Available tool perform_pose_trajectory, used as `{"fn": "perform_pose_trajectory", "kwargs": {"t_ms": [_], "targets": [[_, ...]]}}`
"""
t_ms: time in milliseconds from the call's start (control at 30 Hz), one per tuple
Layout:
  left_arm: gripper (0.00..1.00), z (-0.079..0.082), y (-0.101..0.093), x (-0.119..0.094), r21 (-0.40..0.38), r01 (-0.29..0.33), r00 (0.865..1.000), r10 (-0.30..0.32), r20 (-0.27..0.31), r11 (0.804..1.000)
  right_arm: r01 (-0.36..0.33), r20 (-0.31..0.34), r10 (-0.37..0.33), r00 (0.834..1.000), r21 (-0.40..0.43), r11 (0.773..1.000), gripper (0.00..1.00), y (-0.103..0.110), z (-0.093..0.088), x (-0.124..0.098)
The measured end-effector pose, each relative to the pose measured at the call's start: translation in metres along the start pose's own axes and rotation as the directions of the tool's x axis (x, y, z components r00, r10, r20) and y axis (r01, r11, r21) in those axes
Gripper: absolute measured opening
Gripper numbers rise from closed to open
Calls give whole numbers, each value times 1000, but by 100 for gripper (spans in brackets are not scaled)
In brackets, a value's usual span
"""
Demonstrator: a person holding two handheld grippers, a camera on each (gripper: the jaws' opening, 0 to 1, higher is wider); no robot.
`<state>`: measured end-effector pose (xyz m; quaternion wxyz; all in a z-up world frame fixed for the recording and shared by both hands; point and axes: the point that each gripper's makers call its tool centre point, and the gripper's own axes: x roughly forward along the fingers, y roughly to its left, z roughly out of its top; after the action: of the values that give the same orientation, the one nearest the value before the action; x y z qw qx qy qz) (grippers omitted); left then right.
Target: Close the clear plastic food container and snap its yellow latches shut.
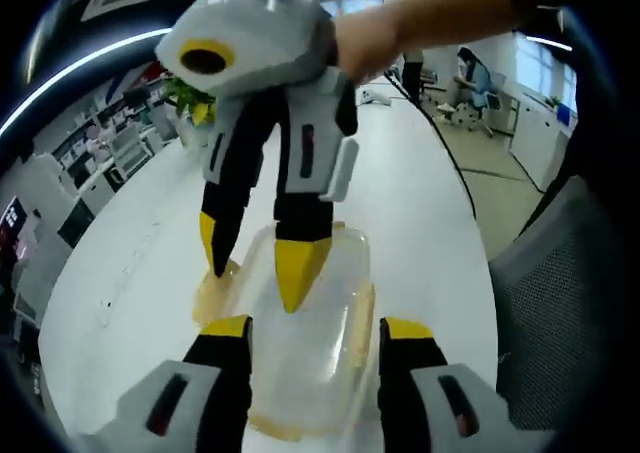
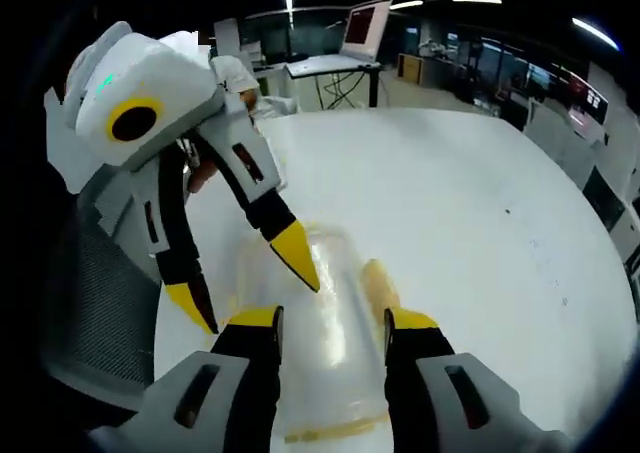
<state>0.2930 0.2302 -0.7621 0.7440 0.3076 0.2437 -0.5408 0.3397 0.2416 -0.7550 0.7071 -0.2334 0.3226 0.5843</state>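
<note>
step: lid looks down, latching up next | container (image 1: pixel 310 323) on table (image 1: pixel 420 203), 12 o'clock of both grippers | left gripper (image 1: pixel 315 333) and right gripper (image 2: pixel 330 323) jaws apart, straddling it | next: press a latch (image 2: pixel 378 281) at 1 o'clock

Food container (image 1: pixel 305 343) on the table (image 1: pixel 130 273), between the left gripper (image 1: pixel 315 338) at its near end and the right gripper (image 1: pixel 262 258) at its far end. Mesh chair (image 1: pixel 560 303) beside the table.

left gripper (image 1: pixel 315 328) and right gripper (image 2: pixel 330 323) facing each other, jaws parted (both)
</note>
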Motion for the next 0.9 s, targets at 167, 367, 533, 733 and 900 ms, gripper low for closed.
{"fn": "perform_pose_trajectory", "kwargs": {"t_ms": [167,367,533,733,900], "targets": [[50,-2,2,6,59,-46,998,48,-27,997,-34,-40,34,999,19,999,41,-4,-4,4],[50,-5,-6,14,121,-41,998,47,-49,992,-94,-98,94,991,4,996,42,-2,-8,11],[49,-7,-7,18,146,-38,998,46,-53,989,-135,-156,135,978,13,991,41,-7,-14,17],[45,-6,-2,18,155,-43,997,51,-51,987,-195,-186,202,962,58,979,39,-6,-15,20],[44,-8,-2,19,148,-39,998,45,-41,988,-194,-287,185,940,-4,981,38,-2,-15,21]]}}
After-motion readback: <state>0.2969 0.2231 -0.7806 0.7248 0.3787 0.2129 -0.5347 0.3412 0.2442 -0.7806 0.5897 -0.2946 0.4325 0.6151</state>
